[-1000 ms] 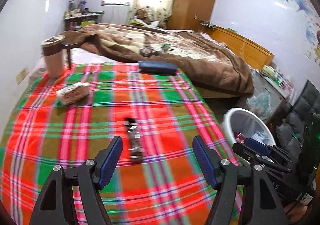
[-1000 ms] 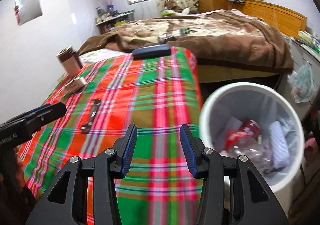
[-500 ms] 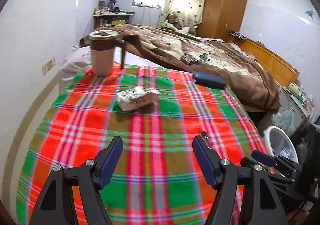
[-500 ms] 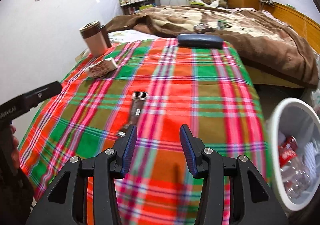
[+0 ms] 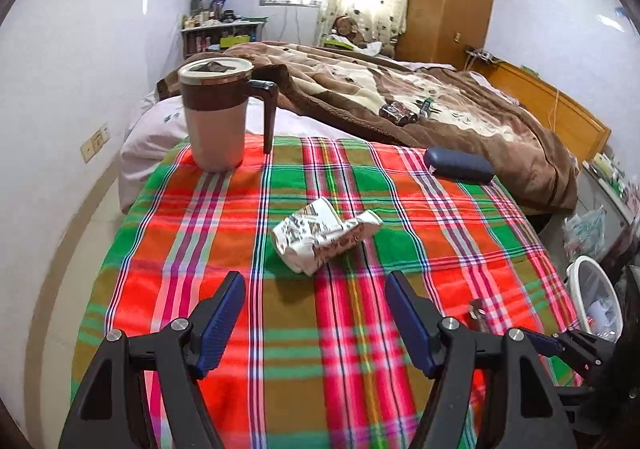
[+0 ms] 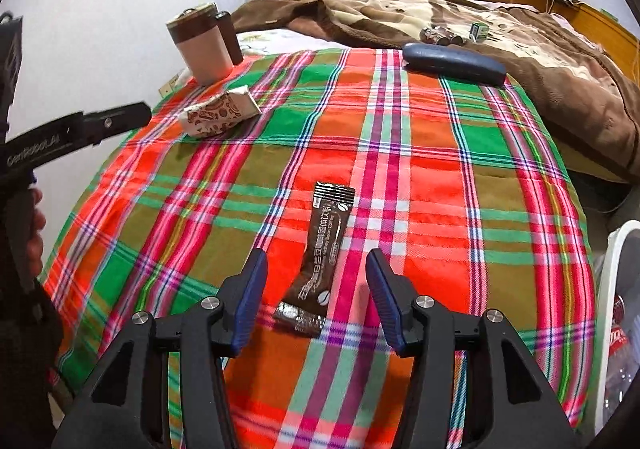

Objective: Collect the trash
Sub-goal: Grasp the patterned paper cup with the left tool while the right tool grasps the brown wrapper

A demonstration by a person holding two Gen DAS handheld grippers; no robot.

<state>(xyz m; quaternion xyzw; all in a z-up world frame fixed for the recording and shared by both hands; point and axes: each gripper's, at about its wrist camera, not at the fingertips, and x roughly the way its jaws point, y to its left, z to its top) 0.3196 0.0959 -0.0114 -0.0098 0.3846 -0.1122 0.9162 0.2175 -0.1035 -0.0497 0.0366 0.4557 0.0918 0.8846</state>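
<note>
A crumpled white printed wrapper lies on the plaid tablecloth, just ahead of my open, empty left gripper. It also shows in the right wrist view. A dark brown coffee sachet lies flat on the cloth, its near end between the fingers of my open, empty right gripper. The white trash bin stands off the table's right side, with a bottle and wrappers inside; its rim shows in the right wrist view.
A lidded beige and brown mug stands at the table's far left. A dark blue case lies at the far right edge. A bed with a brown blanket is behind. The left gripper's side shows in the right wrist view.
My left gripper has swung left from the sachet to the white wrapper and closed in on it. My right gripper has swung from the bin to over the sachet.
</note>
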